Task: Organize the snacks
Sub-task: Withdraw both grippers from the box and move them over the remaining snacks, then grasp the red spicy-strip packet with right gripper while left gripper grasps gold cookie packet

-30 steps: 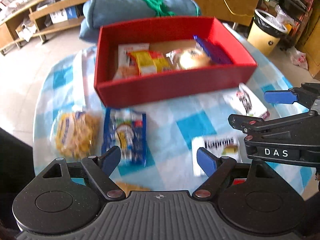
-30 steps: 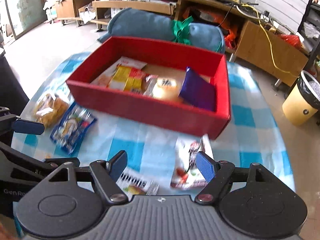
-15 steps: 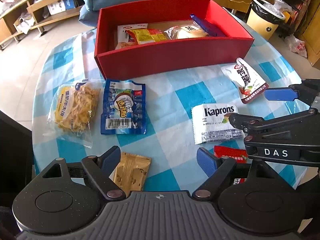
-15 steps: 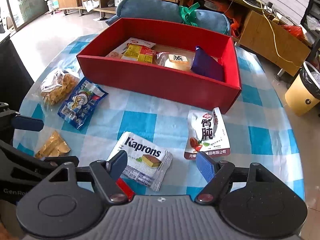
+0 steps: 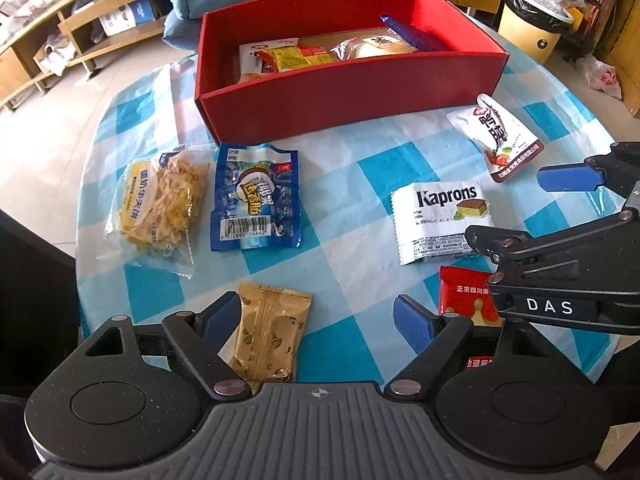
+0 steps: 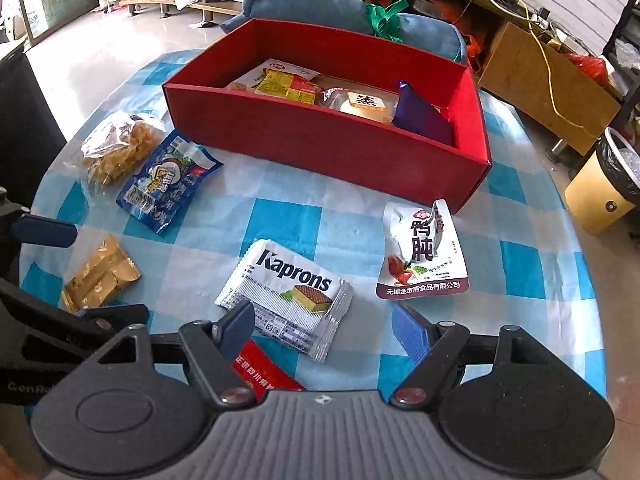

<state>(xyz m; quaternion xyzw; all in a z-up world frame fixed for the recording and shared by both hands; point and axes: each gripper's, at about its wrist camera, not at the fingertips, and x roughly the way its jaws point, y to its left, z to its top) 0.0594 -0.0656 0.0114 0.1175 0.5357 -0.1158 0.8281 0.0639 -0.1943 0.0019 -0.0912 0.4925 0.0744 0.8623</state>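
Kaprons wafer packet (image 6: 286, 294), label legible

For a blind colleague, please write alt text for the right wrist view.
An open right claw hovers over a checked table above a white Kaprons packet. Five more snack packets lie around; behind them a red box already holds several snacks.

Left claw (image 5: 316, 320) and right claw (image 6: 324, 330) both hover side by side, jaws spread wide.

A rolled blue fabric bundle (image 6: 328, 4) tied with green ribbon (image 6: 384, 20) lies behind the table; a cream round waste bin (image 6: 608, 188) with plastic liner stands right, low wooden shelves (image 5: 80, 28) beyond
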